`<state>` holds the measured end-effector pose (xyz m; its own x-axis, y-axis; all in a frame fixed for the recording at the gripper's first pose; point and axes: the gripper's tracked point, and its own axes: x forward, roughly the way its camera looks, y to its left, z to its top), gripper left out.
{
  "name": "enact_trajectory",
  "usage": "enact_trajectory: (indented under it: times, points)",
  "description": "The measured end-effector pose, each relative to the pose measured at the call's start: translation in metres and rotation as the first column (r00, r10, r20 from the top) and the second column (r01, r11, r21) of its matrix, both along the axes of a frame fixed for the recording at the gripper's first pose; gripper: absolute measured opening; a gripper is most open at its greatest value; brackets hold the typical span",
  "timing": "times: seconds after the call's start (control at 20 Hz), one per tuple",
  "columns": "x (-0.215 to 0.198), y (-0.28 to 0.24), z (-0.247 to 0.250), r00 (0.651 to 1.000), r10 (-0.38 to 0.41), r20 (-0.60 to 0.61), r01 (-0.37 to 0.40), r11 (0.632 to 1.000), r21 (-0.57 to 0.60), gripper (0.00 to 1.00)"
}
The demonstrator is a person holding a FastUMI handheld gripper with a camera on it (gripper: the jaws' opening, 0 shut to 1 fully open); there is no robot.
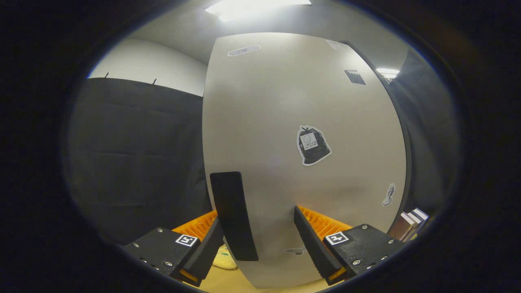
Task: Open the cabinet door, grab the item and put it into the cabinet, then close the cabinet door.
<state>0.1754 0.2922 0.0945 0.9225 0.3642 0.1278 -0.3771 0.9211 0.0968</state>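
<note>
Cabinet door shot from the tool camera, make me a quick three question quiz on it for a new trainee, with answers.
1. True or false: the tool has its fingers apart.
2. What dark part of the cabinet door sits between the fingers?
A. a sticker
B. the handle
C. a hinge
3. Fill in: past the door's far edge, near the bottom, stands a row of ____.

Key
1. True: the fingers stand apart, one on each side of the door's near edge, neither plainly pressing on it.
2. B: the handle, an upright dark bar, lies close to one finger.
3. Books.
</note>
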Motion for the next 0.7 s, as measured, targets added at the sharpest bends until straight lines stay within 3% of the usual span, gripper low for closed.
enact_trajectory:
  times: [0.7]
  points:
    - [0.0005, 0.0091, -0.005, 0.999, -0.029, 0.015, 0.029, 0.999, -0.035, 0.98]
